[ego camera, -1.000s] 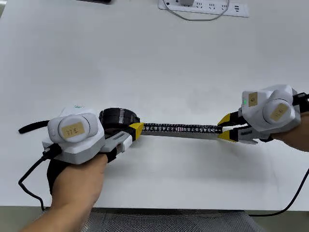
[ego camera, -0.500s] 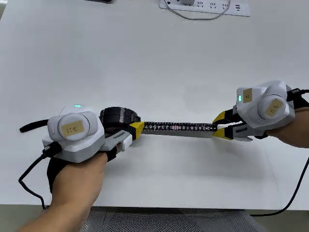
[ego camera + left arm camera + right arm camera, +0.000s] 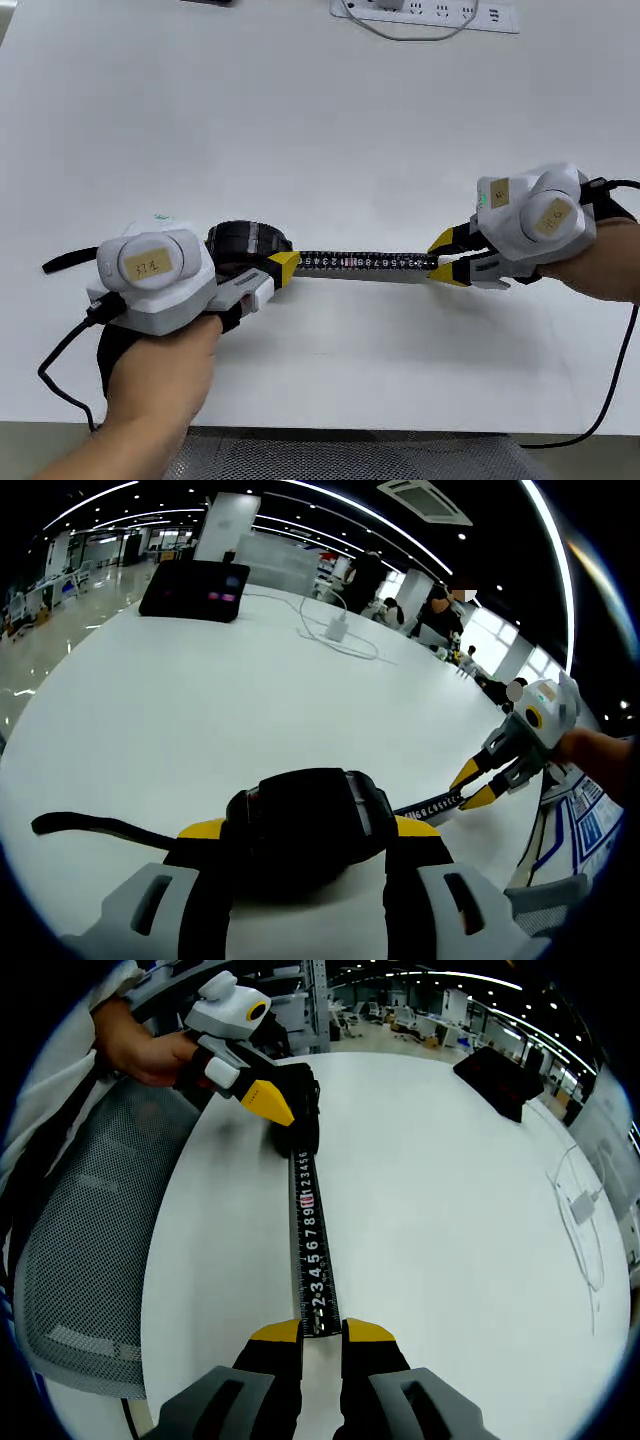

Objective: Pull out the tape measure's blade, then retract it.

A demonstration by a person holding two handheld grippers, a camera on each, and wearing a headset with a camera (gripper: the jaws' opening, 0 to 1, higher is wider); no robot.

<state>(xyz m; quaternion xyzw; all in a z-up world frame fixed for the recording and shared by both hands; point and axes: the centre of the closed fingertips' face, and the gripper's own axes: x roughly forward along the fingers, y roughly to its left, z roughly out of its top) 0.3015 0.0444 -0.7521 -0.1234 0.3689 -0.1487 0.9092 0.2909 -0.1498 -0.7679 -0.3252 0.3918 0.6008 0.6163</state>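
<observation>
Your left gripper (image 3: 310, 832) is clamped across the black body of the tape measure (image 3: 246, 244), one yellow-tipped jaw on each side of it. The tape measure sits on the white table (image 3: 300, 130), left of centre and toward the near edge. A black strap (image 3: 68, 262) trails out from it to the left along the tabletop.

The blade (image 3: 365, 263) is drawn out to the right from the tape measure. It is black with white numerals and a small red mark partway along. It runs nearly straight and close over the table between your two grippers.

Your right gripper (image 3: 444, 258) sits at the blade's free end, on the right side of the table and about as near to you as the left one. In the right gripper view, the blade's end lies between the two yellow tips, and the jaws are pinched in on it with only the blade's width between them. The two grippers are well apart, joined only by the blade.

A white power strip (image 3: 425, 14) with a cable lies at the far edge of the table. In the left gripper view, a dark flat device (image 3: 195, 588) rests on the far part of the table. A grey mesh chair (image 3: 90, 1260) stands at the table's near edge.
</observation>
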